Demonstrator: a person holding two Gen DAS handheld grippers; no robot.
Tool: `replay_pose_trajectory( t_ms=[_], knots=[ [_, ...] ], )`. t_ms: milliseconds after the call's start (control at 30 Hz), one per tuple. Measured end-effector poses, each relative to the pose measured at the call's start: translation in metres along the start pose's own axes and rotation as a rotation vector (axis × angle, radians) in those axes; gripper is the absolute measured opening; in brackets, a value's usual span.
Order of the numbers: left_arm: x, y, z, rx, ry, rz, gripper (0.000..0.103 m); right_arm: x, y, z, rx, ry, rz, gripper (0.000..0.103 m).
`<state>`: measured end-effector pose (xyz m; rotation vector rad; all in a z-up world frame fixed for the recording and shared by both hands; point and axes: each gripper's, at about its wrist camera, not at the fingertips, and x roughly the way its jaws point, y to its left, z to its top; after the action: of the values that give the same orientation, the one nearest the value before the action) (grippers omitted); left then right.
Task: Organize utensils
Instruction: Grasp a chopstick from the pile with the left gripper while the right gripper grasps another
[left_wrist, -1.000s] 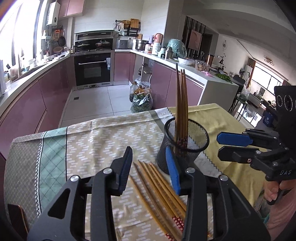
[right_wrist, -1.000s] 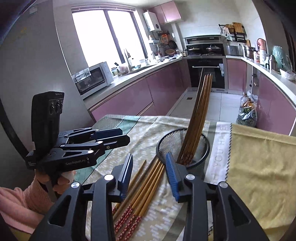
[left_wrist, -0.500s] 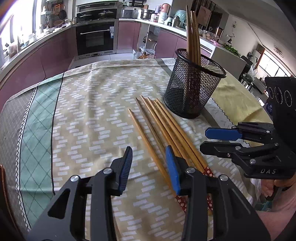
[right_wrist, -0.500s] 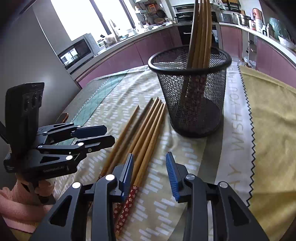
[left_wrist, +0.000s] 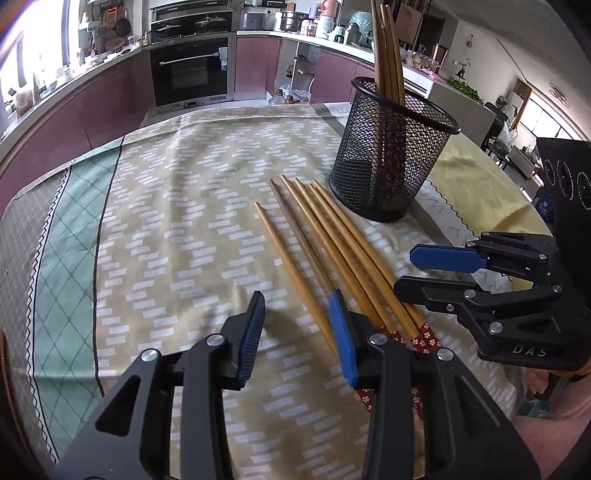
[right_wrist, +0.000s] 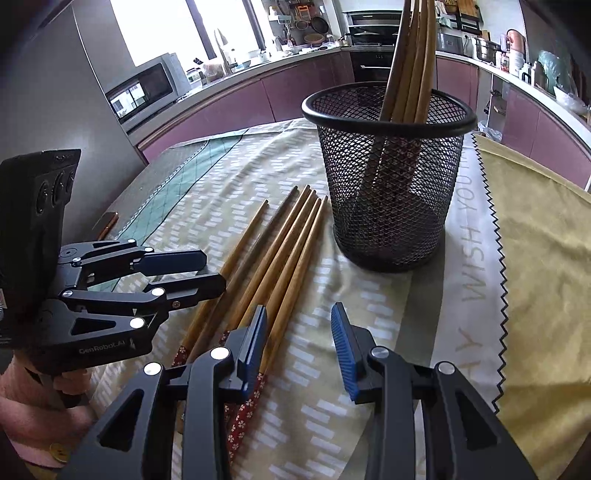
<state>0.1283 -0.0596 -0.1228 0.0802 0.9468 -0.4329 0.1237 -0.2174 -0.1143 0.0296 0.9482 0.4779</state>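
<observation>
Several wooden chopsticks (left_wrist: 325, 236) (right_wrist: 280, 240) with red flowered ends lie side by side on the patterned tablecloth. Just behind them stands a black mesh cup (left_wrist: 391, 155) (right_wrist: 388, 184) with more chopsticks (left_wrist: 386, 48) (right_wrist: 413, 55) upright inside. My left gripper (left_wrist: 297, 314) (right_wrist: 216, 273) hovers open low over the left side of the row, its pads touching nothing. My right gripper (right_wrist: 298, 317) (left_wrist: 410, 269) is open too, just right of the row's red ends, with only cloth between its fingers.
A yellow cloth (right_wrist: 535, 229) with a zigzag edge covers the table's right side, and a green checked band (left_wrist: 62, 266) runs down the left. A small brown object (right_wrist: 107, 225) lies at the table's left edge. Kitchen counters and an oven (left_wrist: 192, 70) stand behind.
Both grippers have come down towards the table and tipped further downward, so the chopsticks and cup now appear larger and nearer. Over the last half second they hardly moved.
</observation>
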Motion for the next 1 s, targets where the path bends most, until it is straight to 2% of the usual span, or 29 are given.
replay_pose_trajectory(
  t_ms=[333,567,867,933,1000],
  knots=[
    [0.004,-0.002,0.001,0.034,0.009,0.024,0.034,0.004,0.004,0.003,-0.024,0.007,-0.044,0.034],
    [0.003,0.004,0.001,0.031,0.017,0.010,0.026,0.012,0.014,0.006,-0.057,0.016,-0.078,0.032],
    [0.007,0.006,0.006,0.019,0.024,0.002,0.025,0.022,0.018,0.013,-0.071,0.010,-0.119,0.022],
    [0.008,0.005,0.007,0.018,0.022,0.008,0.025,0.022,0.015,0.014,-0.050,0.003,-0.112,0.015],
    [0.008,0.005,0.007,0.011,0.019,0.011,0.021,0.021,0.010,0.013,-0.019,-0.005,-0.095,0.010]
  ],
)
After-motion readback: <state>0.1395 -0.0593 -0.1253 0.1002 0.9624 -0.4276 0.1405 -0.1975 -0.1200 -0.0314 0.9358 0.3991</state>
